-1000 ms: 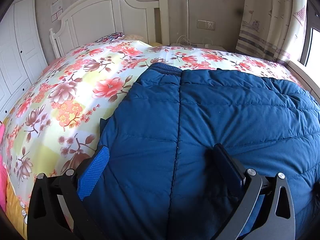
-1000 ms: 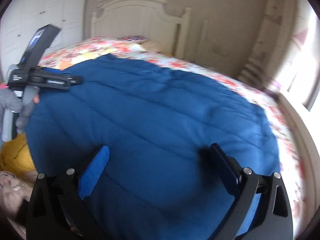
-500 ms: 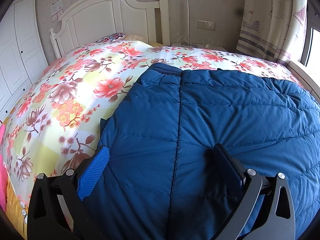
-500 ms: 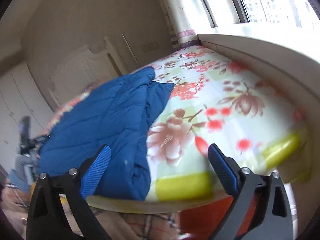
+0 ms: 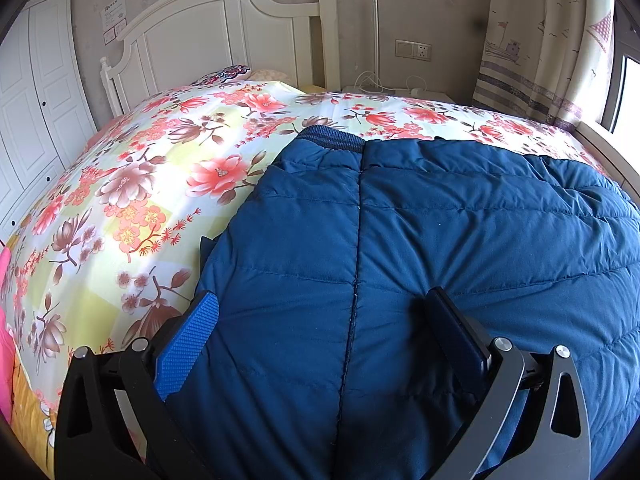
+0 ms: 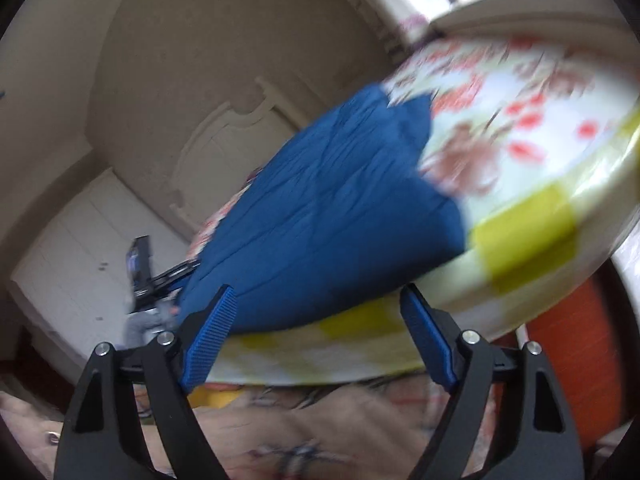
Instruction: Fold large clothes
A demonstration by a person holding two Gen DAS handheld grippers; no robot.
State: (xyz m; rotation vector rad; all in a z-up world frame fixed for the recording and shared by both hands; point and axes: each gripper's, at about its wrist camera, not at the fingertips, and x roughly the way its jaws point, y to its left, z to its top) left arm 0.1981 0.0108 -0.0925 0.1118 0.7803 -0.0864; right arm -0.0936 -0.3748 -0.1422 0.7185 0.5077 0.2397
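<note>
A large blue quilted jacket [image 5: 440, 220] lies spread on the floral bedcover [image 5: 140, 200]. My left gripper [image 5: 322, 336] sits low over the jacket's near part with its jaws wide. The padded cloth bulges between the fingers, and the right finger dents it. In the tilted, blurred right wrist view the jacket [image 6: 328, 208] hangs toward the bed's near edge. My right gripper [image 6: 316, 336] hovers in front of that edge, its jaws closing with nothing between the pads. The left gripper [image 6: 140, 272] shows at the jacket's far side.
A white headboard [image 5: 224, 32] and white wardrobe doors [image 5: 36, 92] stand behind the bed. A nightstand with cables [image 5: 392, 88] and a patterned curtain [image 5: 540, 40] are at the back right. Below the bed's edge are an orange surface [image 6: 568, 360] and a gloved hand [image 6: 148, 320].
My right gripper swung off the jacket's top to the bed's near edge, sank, rolled so the room looks tilted, and its jaws narrowed. The left gripper and jacket stayed still.
</note>
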